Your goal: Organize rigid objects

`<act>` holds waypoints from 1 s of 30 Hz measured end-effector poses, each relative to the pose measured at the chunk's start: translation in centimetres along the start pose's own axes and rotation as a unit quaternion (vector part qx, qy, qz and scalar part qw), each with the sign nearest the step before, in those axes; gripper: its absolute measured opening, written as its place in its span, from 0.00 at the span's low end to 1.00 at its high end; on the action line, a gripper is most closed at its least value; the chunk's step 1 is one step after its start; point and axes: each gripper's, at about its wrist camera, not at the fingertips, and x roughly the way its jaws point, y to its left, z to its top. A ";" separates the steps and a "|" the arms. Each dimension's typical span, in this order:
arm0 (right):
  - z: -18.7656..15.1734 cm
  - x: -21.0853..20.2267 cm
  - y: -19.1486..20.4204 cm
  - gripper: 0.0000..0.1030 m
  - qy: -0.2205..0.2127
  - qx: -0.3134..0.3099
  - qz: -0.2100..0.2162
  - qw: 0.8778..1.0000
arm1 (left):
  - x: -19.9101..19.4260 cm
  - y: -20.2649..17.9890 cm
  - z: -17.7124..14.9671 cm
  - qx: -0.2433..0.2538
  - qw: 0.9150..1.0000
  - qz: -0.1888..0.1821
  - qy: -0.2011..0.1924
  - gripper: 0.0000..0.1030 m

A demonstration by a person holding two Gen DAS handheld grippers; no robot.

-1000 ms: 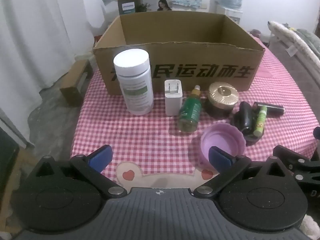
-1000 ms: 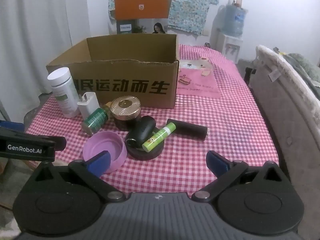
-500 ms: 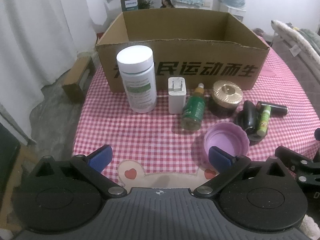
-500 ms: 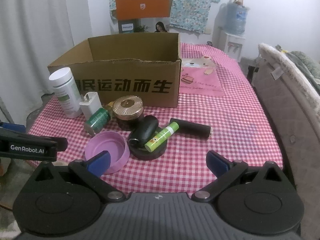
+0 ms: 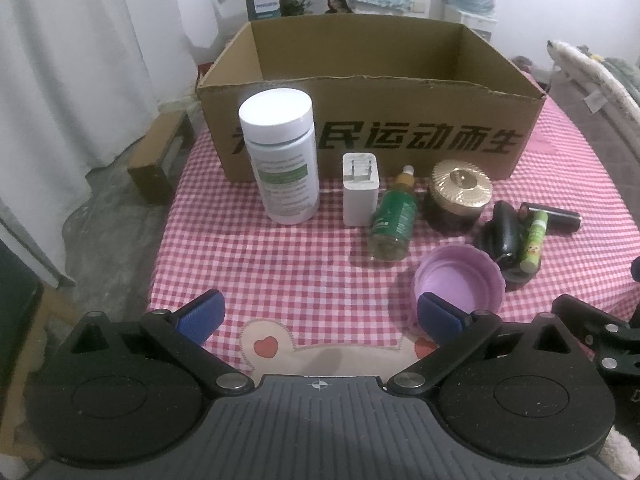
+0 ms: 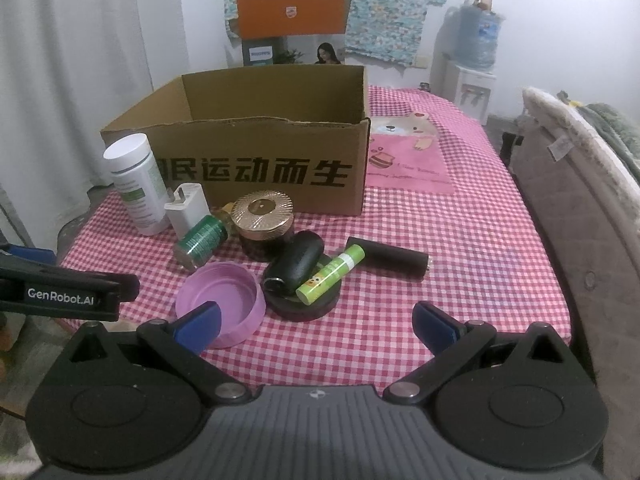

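Pre-grasp: my left gripper (image 5: pixel 318 314) and right gripper (image 6: pixel 314 322) both hover released and empty at the table's near edge, items cluster before the cardboard box (image 5: pixel 372 120), so next I close on the purple lid (image 6: pixel 220 296).

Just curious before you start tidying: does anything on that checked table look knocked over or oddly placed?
Yes. The green dropper bottle lies on its side beside the upright white charger. A black case and a green tube sit piled across a dark round lid.

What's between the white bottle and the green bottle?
The white charger stands upright between white bottle and green bottle; clearest in the left wrist view.
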 end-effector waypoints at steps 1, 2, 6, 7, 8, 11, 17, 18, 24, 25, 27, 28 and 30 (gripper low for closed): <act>0.0 0.0 0.0 1.00 0.000 0.000 0.002 1.000 | 0.0 0.0 0.0 0.000 1.000 0.001 0.001 1.00; 0.0 0.1 0.0 1.00 0.001 -0.001 0.003 1.000 | 0.1 0.0 0.0 0.000 1.000 0.001 0.002 1.00; 0.1 0.2 0.1 1.00 0.000 -0.002 0.004 1.000 | 0.3 -0.1 0.0 0.001 1.000 0.002 0.003 1.00; 0.1 0.2 0.1 1.00 0.000 -0.001 0.004 1.000 | 0.3 0.0 0.0 0.001 1.000 0.002 0.003 1.00; 0.1 0.2 0.1 1.00 0.000 -0.001 0.004 1.000 | 0.4 -0.1 0.0 0.001 1.000 0.002 0.004 1.00; 0.1 0.3 0.0 1.00 0.001 0.000 0.006 1.000 | 0.4 -0.1 0.0 0.001 1.000 0.002 0.005 1.00; 0.2 0.5 0.0 1.00 0.004 0.002 0.009 1.000 | 0.7 0.0 0.2 0.000 1.000 0.003 0.009 1.00; 0.2 0.6 0.0 1.00 0.004 0.002 0.010 1.000 | 0.8 0.0 0.3 0.000 1.000 0.004 0.010 1.00; 0.4 1.0 -0.1 1.00 0.010 0.005 0.014 1.000 | 1.2 0.1 0.5 0.000 1.000 0.005 0.016 1.00; 0.4 1.1 -0.1 1.00 0.011 0.005 0.014 1.000 | 1.3 0.1 0.5 0.000 1.000 0.005 0.017 1.00; 0.5 1.3 -0.1 1.00 0.013 0.006 0.016 1.000 | 1.5 0.0 0.5 0.001 1.000 0.005 0.019 1.00; 0.5 1.4 -0.2 1.00 0.013 0.007 0.016 1.000 | 1.5 0.0 0.6 0.002 1.000 0.005 0.020 1.00; 0.5 1.5 -0.3 1.00 0.014 0.008 0.017 1.000 | 1.7 -0.1 0.7 0.003 1.000 0.005 0.022 1.00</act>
